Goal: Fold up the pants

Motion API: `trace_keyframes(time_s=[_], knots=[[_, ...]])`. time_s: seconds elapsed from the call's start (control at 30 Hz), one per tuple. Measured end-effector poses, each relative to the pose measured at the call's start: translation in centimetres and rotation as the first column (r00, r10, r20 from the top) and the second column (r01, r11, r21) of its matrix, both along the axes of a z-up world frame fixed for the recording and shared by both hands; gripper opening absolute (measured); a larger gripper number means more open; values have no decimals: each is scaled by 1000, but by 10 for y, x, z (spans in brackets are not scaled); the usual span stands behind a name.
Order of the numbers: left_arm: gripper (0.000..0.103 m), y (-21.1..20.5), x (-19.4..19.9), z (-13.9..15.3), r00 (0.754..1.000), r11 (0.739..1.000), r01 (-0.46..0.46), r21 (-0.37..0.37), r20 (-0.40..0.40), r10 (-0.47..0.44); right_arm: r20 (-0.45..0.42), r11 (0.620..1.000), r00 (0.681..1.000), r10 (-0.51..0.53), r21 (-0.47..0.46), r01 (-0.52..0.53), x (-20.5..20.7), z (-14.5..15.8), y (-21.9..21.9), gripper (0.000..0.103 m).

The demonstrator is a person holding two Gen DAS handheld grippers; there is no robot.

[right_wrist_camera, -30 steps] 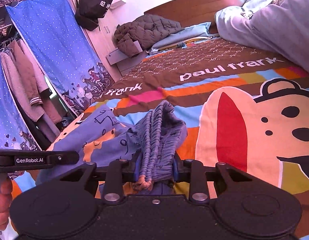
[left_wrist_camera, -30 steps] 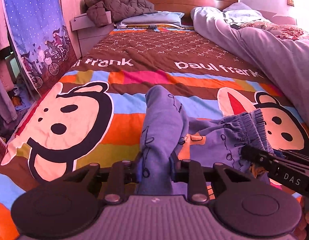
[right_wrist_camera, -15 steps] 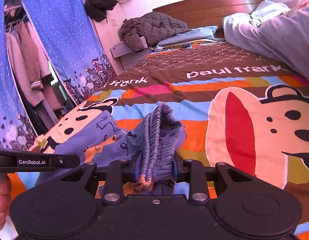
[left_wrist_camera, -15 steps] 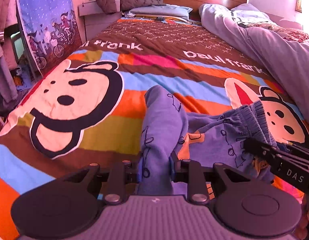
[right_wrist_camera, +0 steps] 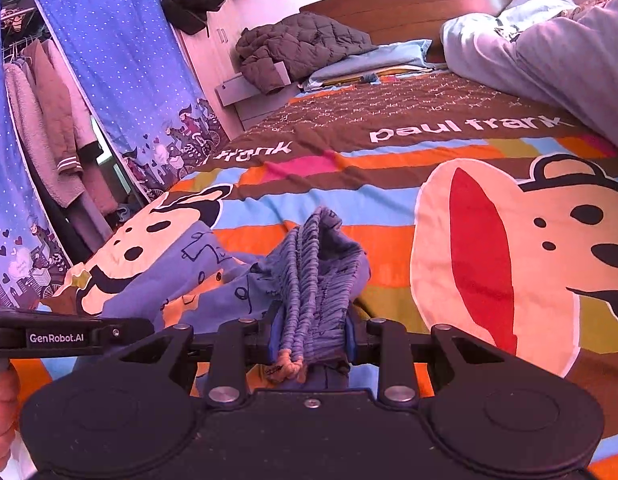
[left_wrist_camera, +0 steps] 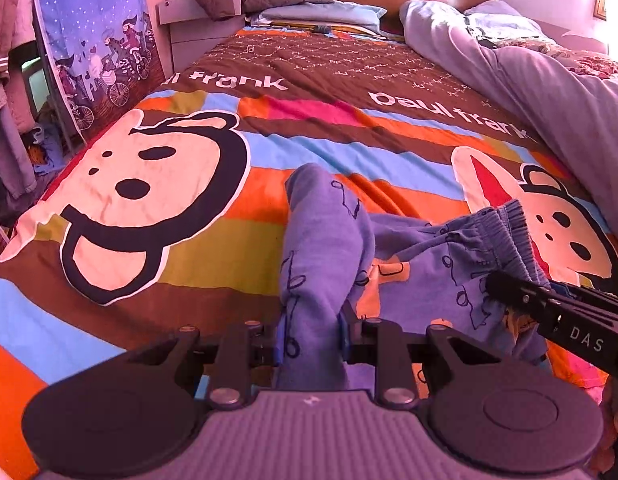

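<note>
Bedroom, cartoon bedspread (left_wrist_camera: 157,200): blue pants (left_wrist_camera: 429,264) bunched mid-bed. My left gripper (left_wrist_camera: 309,336) clamps a leg, right gripper (right_wrist_camera: 313,340) the gathered waistband (right_wrist_camera: 309,272). Risk: bunched cloth slipping, leaving a crooked fold.

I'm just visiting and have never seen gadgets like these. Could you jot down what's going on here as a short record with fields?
Place: a bed with a striped cartoon bedspread
Garment: blue printed pants, bunched, lying partly on the bed
Left gripper: shut on a pant leg
Right gripper: shut on the gathered elastic waistband
Who holds them: a person, one gripper per hand; fingers show at picture edges
Nearby: pale duvet on the right, dark quilted jacket near the headboard
Fold: not yet flat or neat
</note>
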State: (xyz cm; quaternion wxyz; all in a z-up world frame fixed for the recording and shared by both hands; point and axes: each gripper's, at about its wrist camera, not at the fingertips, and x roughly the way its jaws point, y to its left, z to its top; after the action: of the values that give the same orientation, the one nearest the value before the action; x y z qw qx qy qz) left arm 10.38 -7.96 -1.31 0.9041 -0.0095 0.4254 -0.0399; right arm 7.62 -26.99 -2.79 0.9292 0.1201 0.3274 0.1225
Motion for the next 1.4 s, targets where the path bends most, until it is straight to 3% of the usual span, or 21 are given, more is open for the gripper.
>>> trace_keyframes(time_s=[0.23, 0.7, 0.9, 1.13, 1.4], knots=[[27, -7, 1, 4, 1000, 998, 3, 56, 20, -4, 11, 1000, 1000, 0, 4, 0, -1, 0, -1, 31], [26, -16, 17, 8, 983, 973, 144, 183, 85, -162, 54, 996, 999, 0, -91, 5, -5, 3, 14, 31], [26, -5, 36, 14, 964, 966, 205, 161, 136, -227, 101, 985, 994, -32, -165, 49, -6, 9, 30, 31], [26, 25, 62, 30, 958, 971, 199, 132, 182, -221, 133, 977, 991, -31, -206, 58, 20, 24, 50, 31], [26, 87, 97, 51, 965, 995, 76, 68, 244, -90, 211, 968, 974, 85, -248, -31, 75, 45, 93, 31]])
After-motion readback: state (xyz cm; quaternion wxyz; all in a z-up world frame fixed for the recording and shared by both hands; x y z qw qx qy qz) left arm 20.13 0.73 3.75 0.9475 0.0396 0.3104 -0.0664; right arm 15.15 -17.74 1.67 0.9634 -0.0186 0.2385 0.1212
